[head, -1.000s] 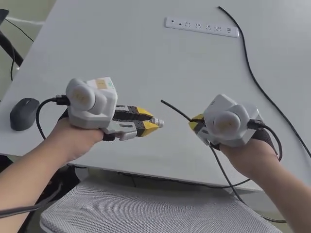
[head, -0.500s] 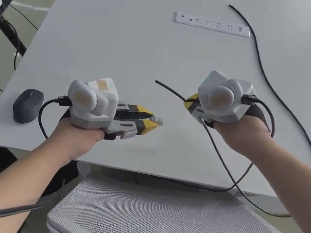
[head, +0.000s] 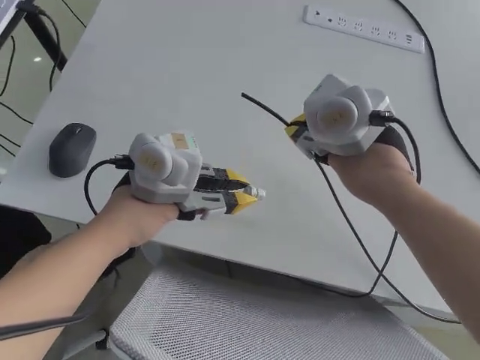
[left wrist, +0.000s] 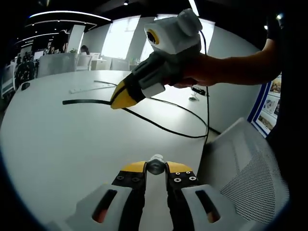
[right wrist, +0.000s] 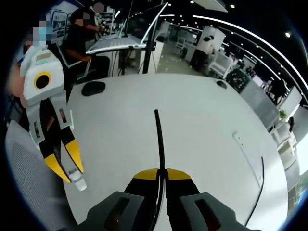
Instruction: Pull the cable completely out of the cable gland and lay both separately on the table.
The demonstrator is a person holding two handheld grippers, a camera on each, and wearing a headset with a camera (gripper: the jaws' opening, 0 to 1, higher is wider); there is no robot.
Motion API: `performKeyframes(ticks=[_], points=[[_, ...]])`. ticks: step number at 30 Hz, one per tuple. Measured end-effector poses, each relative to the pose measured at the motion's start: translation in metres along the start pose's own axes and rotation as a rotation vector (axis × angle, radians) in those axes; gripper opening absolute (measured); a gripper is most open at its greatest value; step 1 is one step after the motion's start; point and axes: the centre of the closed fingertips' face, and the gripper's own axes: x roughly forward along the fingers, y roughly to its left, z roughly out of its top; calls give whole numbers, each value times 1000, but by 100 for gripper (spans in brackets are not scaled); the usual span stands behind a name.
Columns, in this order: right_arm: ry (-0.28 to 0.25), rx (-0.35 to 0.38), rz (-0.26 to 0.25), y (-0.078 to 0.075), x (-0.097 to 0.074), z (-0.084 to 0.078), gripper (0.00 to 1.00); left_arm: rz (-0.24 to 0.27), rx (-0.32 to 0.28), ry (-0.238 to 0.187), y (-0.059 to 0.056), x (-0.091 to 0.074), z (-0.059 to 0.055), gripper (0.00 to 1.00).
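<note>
A small grey-white cable gland point(head: 259, 193) is pinched between the yellow tips of my left gripper point(head: 251, 197), low over the table's near edge. It also sits between the jaws in the left gripper view point(left wrist: 155, 164). My right gripper point(head: 294, 132) is shut on a thin black cable point(head: 262, 109), up and to the right, apart from the gland. A short free end of the cable point(right wrist: 158, 137) pokes out past the tips, and the rest trails down off the table edge point(head: 352, 232). Cable and gland are separate.
On the white table point(head: 187, 67) lie a white power strip point(head: 364, 28) at the far side, a dark mouse point(head: 71, 148) at the left and another black cable point(head: 442, 97) at the right. A grey mesh chair point(head: 225, 322) stands below the near edge.
My right gripper has carried the cable up and farther over the table, widening the gap to the left gripper. The left gripper keeps the gland and has barely moved. The head camera has shifted.
</note>
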Motion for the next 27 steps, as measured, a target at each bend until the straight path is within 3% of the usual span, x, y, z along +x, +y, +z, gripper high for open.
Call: performKeyframes(ticks=[6, 9, 10, 12, 16, 27], points=[[7, -14, 45, 12, 39, 18, 0, -13, -1, 20, 7, -3, -17, 16], [15, 9, 88, 22, 56, 21, 0, -11, -13, 19, 13, -6, -23, 16], [17, 11, 102, 26, 61, 23, 0, -2, -8, 35, 17, -7, -27, 16], [21, 3, 114, 33, 69, 26, 0, 4, 12, 51, 21, -9, -32, 16], [49, -12, 140, 44, 83, 22, 0, 17, -9, 62, 34, -11, -43, 16], [59, 10, 172, 54, 102, 18, 0, 71, -45, 27, 63, -15, -43, 16]])
